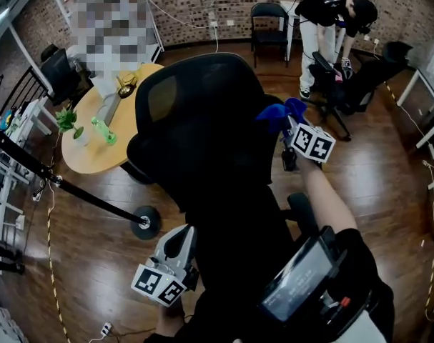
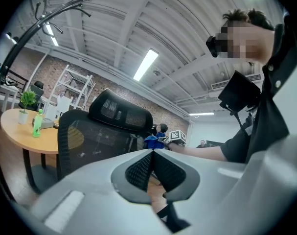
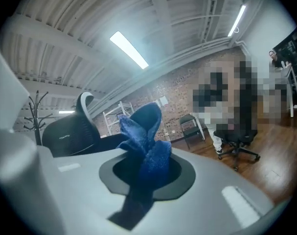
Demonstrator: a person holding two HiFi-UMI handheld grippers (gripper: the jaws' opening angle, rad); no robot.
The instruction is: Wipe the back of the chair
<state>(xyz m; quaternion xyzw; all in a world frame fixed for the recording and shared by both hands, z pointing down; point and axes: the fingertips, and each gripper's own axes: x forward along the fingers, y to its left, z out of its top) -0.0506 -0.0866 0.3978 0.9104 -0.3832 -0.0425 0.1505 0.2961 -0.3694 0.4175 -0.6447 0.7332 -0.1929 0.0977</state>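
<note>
Head view: one black mesh chair (image 1: 202, 120), its back turned to the person. One right gripper (image 1: 289, 123) at the right edge of that back, level with the headrest, carrying one blue cloth (image 1: 277, 113) that lies against the edge. One left gripper (image 1: 179, 238) low beside the lower back. One round wooden table (image 1: 88, 159) behind, bearing one green bottle (image 1: 102, 129) and one potted plant (image 1: 68, 120). One folding chair (image 1: 269, 23) at the brick wall, and one second person (image 1: 331, 13) bent over a further chair. Left gripper view: two jaws pressed together, nothing between them (the mesh chair stands beyond, apart from them). Right gripper view: two jaws clamped on the blue cloth, which bunches up above them, with the chair's headrest to the left.
</note>
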